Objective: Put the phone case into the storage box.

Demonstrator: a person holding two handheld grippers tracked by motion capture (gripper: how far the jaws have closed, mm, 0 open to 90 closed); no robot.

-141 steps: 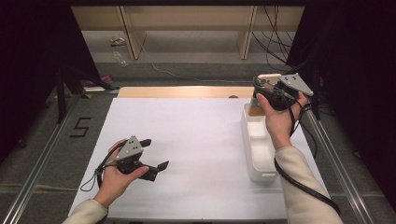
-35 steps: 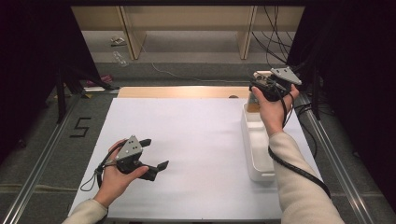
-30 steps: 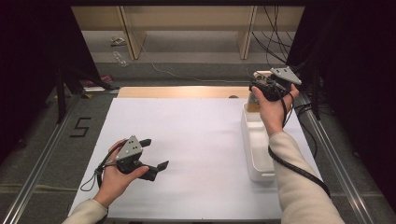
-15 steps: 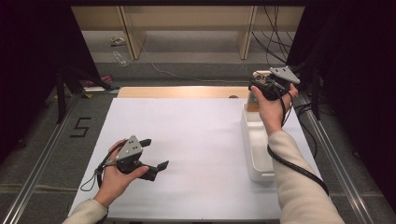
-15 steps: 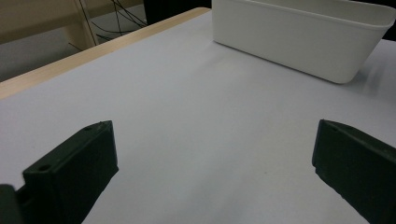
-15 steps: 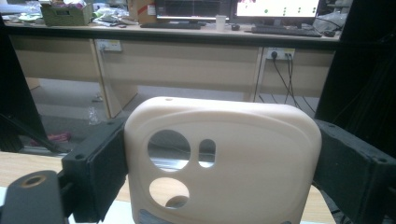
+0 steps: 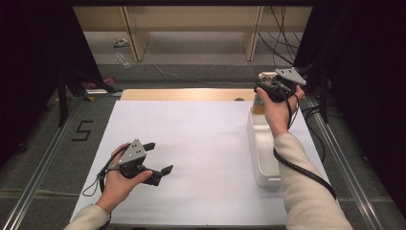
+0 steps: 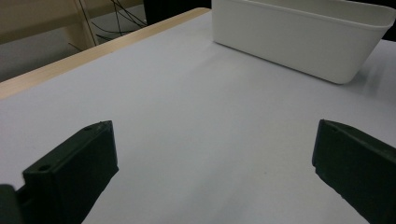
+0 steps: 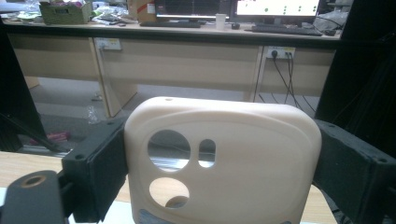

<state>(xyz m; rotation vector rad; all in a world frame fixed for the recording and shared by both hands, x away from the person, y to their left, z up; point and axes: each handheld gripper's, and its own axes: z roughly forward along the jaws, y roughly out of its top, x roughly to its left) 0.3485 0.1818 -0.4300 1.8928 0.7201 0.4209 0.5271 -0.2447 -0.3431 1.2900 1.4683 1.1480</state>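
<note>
A cream-coloured phone case (image 9: 252,144) with round camera cut-outs stands upright between the two black jaws of my right gripper (image 9: 219,161), which is shut on its sides. In the high view my right gripper (image 7: 269,85) is held up in the air beyond the far end of a white bin (image 7: 253,140), with a bit of the case (image 7: 266,75) showing at its tip. My left gripper (image 7: 159,158) rests low over the white table cover (image 7: 201,129) at the near left. Its jaws are wide open (image 8: 215,158) with nothing between them.
The long white bin (image 8: 299,37) lies along the right side of the table. A wooden strip (image 7: 186,94) runs along the far table edge. Beyond it are desk legs, cables and a desk with monitors (image 9: 275,8). Metal rails flank the table.
Since 4.7 s ago my right gripper has lifted the case and moved it farther back, past the bin's far end. Over the last second it stays still. The left gripper has not moved.
</note>
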